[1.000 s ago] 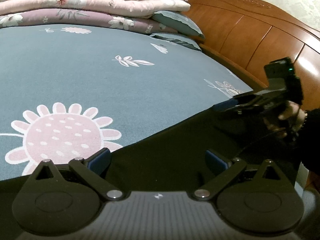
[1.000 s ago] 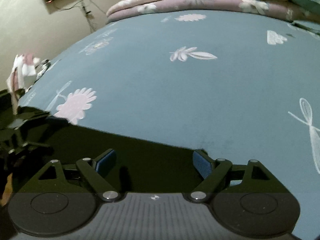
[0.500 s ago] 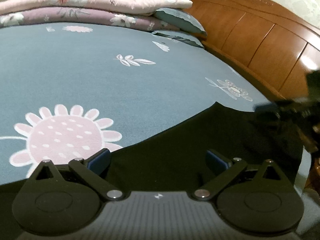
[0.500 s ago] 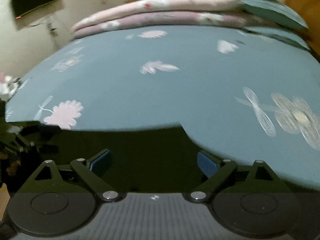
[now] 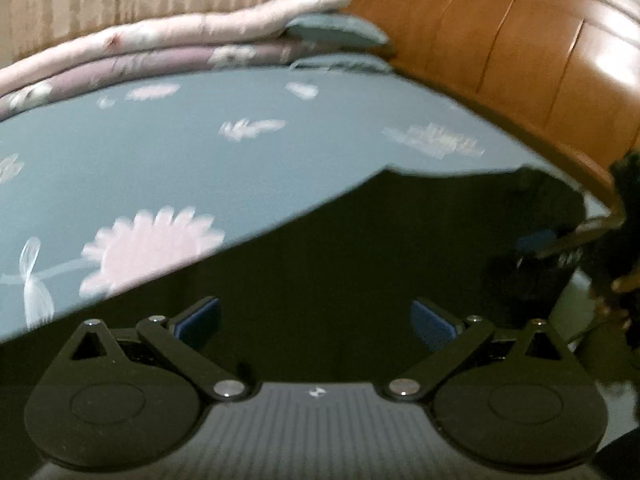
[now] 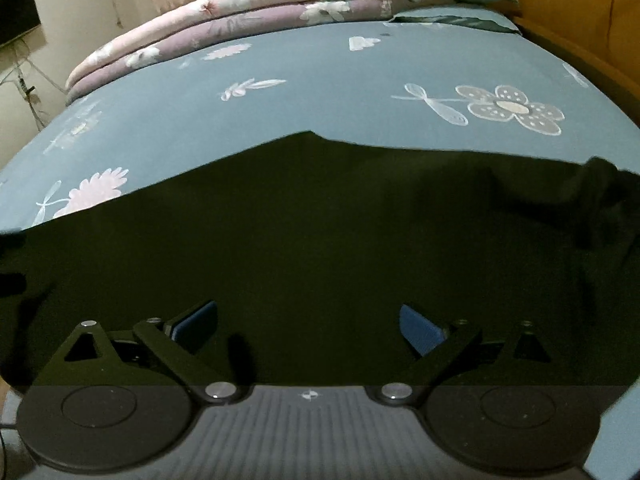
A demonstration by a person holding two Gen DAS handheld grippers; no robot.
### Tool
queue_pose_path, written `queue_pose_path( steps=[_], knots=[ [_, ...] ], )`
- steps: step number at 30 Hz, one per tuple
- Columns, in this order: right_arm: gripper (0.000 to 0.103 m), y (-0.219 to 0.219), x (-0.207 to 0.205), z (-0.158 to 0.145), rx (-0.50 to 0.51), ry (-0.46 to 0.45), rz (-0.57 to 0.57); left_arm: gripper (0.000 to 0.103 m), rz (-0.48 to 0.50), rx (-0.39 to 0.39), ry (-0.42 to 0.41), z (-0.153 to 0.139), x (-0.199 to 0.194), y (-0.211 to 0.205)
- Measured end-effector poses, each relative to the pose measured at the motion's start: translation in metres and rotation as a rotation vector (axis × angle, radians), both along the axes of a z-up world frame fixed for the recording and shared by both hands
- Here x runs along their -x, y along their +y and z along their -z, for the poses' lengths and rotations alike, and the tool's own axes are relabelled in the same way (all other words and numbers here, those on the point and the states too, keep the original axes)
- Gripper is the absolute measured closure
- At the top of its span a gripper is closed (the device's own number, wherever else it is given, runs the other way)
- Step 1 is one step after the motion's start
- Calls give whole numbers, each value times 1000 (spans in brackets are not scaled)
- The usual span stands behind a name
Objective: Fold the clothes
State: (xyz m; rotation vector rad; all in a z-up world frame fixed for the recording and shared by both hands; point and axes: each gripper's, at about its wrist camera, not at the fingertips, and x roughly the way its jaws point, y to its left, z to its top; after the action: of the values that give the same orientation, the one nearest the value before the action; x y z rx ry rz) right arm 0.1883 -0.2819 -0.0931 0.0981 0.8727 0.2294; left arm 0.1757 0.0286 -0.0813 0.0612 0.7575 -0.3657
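My right gripper point(image 6: 308, 320) hangs over a dark, flat-lying cloth garment point(image 6: 320, 240) spread on the blue flower-printed bedsheet point(image 6: 320, 92). Its blue-padded jaws have just been opening and stand wide, with the fabric below them but nothing pinched. My left gripper point(image 5: 316, 316) is likewise spread and empty above the same garment, whose far edge runs ahead of both tools; a rumpled corner lies ahead and to the right of my right tool. The step in hand, I judge, is reaching for a fresh hold. To do it well, I should lower each tool onto an edge or corner, pinch one layer only, and lift both sides evenly so the fold lands straight.
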Motion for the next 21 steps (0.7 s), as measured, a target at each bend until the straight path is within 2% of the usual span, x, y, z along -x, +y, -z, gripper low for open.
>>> queue_pose_path(
  steps=[3,6,8,10,13,18,21],
  knots=[
    [0,4,2,5,13,-4,13,3,-37,-28,22,14,7,1],
    [0,4,4,6,6,-19,32,3,-72,-14,51,26,9,5],
    [0,1,6,8,-18,-28,50,3,-100,-46,79,35,9,4],
    [0,-3,7,9,-39,-34,57,2,-105,-77,69,42,10,3],
    [0,-7,8,10,-68,-43,63,1,-96,-113,63,44,12,-2],
    [0,-15,13,13,-143,-71,118,1,-101,-119,83,43,10,-3],
    [0,-13,17,13,-117,-82,87,1,-106,-133,96,41,12,-3]
  ],
)
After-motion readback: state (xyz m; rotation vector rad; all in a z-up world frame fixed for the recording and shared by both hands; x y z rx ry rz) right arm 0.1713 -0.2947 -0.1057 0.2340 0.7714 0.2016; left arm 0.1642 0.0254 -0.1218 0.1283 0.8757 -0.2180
